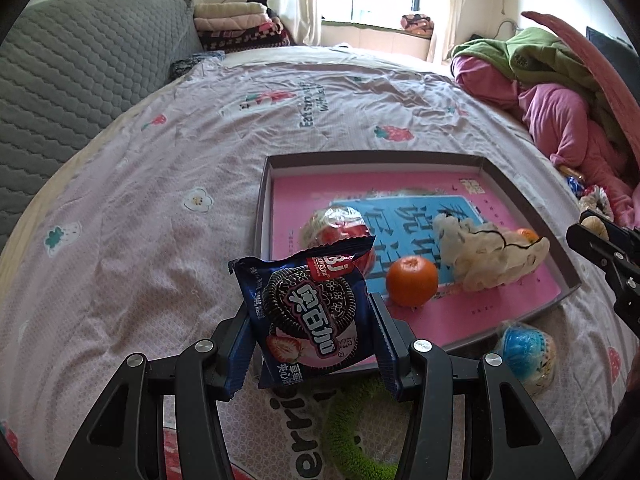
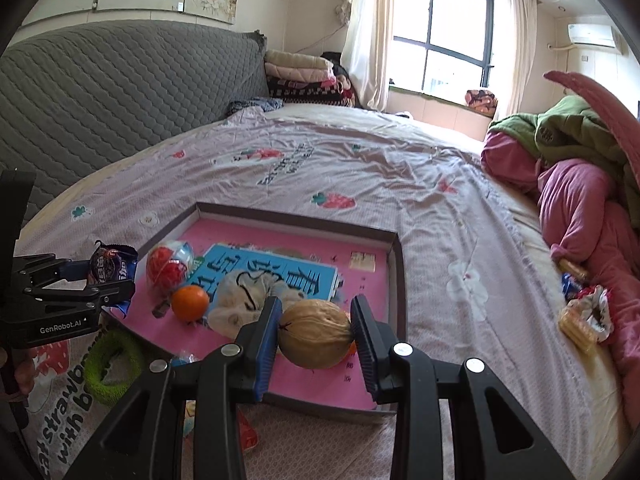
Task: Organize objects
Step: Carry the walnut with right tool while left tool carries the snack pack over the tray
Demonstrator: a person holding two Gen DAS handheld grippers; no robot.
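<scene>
tilting down over the tray [image 2: 394,264] — left hand-held gripper [image 1: 310,334], right hand-held gripper [image 2: 316,332]

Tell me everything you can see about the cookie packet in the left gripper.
The cookie packet is a dark blue, glossy foil pouch with crimped ends, printed with a black sandwich cookie, a strawberry and pink filling, plus a red corner tab. It looks sealed and slightly puffed. The left gripper clamps its two sides, holding it upright and slightly tilted, above the bedspread beside the near left corner of the tray. Only the pads touch it.
</scene>
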